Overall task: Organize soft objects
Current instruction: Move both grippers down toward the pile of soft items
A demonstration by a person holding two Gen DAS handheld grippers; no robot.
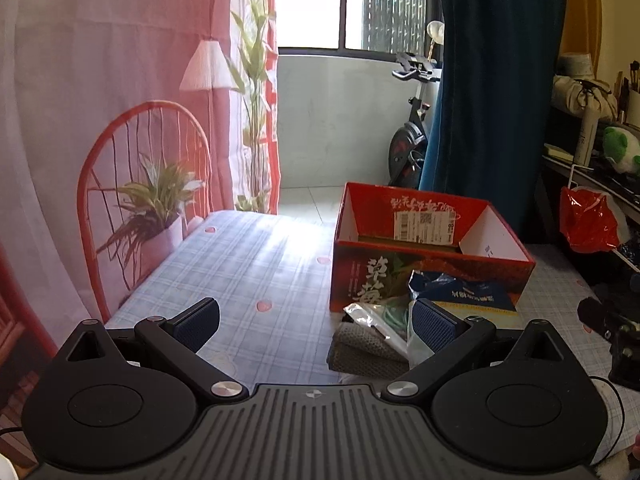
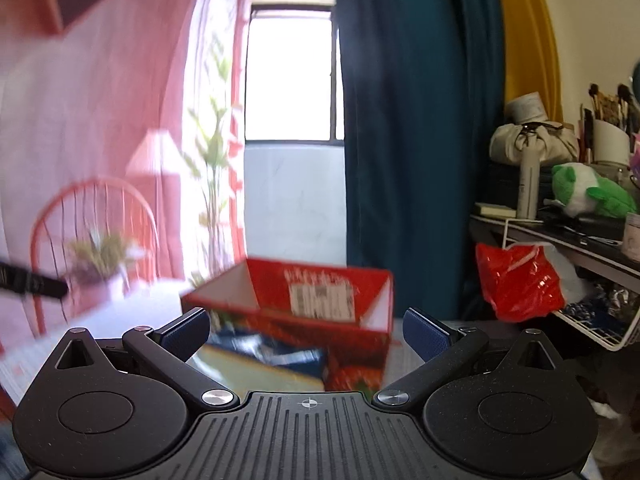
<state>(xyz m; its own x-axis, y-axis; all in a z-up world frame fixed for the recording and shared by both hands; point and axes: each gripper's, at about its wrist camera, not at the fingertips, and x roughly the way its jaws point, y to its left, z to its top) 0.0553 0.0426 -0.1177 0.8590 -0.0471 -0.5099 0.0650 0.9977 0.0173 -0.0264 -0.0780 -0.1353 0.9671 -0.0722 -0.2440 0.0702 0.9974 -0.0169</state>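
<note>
Your jaws are spread wide on both the left gripper and right gripper, holding nothing. The grey cloth and packets lie on the bed, just before the red box.

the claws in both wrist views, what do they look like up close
Both match: the left claw and right claw have matte black linkage arms on round black housings, silver pivot screws, a ribbed grey plate with a small crosshair mark, and dark blue textured pads.
</note>
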